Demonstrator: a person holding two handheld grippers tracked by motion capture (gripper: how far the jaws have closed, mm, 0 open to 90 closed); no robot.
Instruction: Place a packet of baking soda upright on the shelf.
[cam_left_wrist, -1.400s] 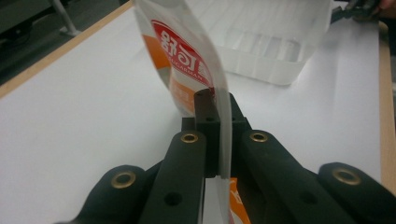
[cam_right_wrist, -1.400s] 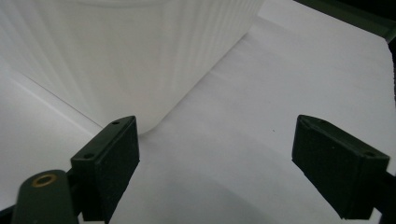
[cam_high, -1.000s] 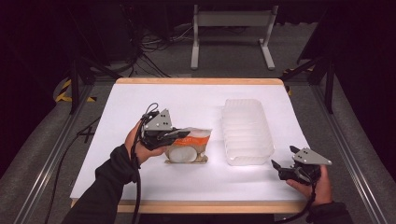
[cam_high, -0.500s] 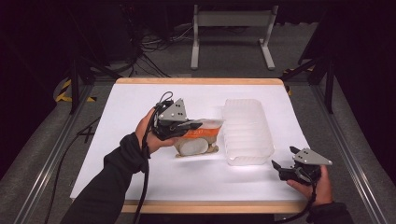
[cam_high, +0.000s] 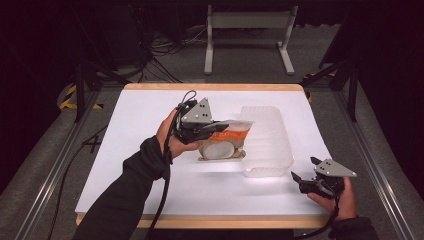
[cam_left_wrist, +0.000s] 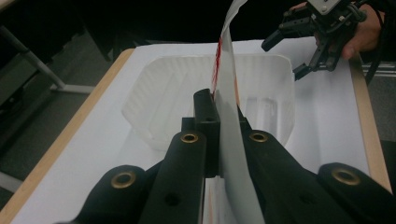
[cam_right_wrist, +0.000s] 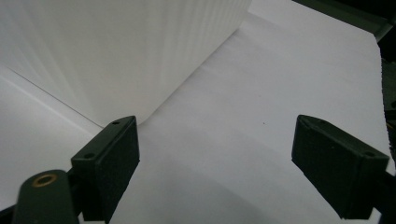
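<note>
Now lifted and carried right, the orange-and-white pouch (cam_high: 223, 140), clenched in the left gripper (cam_high: 220, 129), touches the clear tray (cam_high: 267, 142) on the desk (cam_high: 140, 125); the right gripper (cam_high: 303, 175) waits released.

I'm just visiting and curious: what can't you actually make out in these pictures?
- High view: the print on the pouch is too small to read, and the left tool covers its near end.
- Left gripper view: the pouch shows edge-on, so its faces stay hidden.
- Right gripper view: the clear tray is cut off by the top edge; the right tool stands open beside it.
</note>
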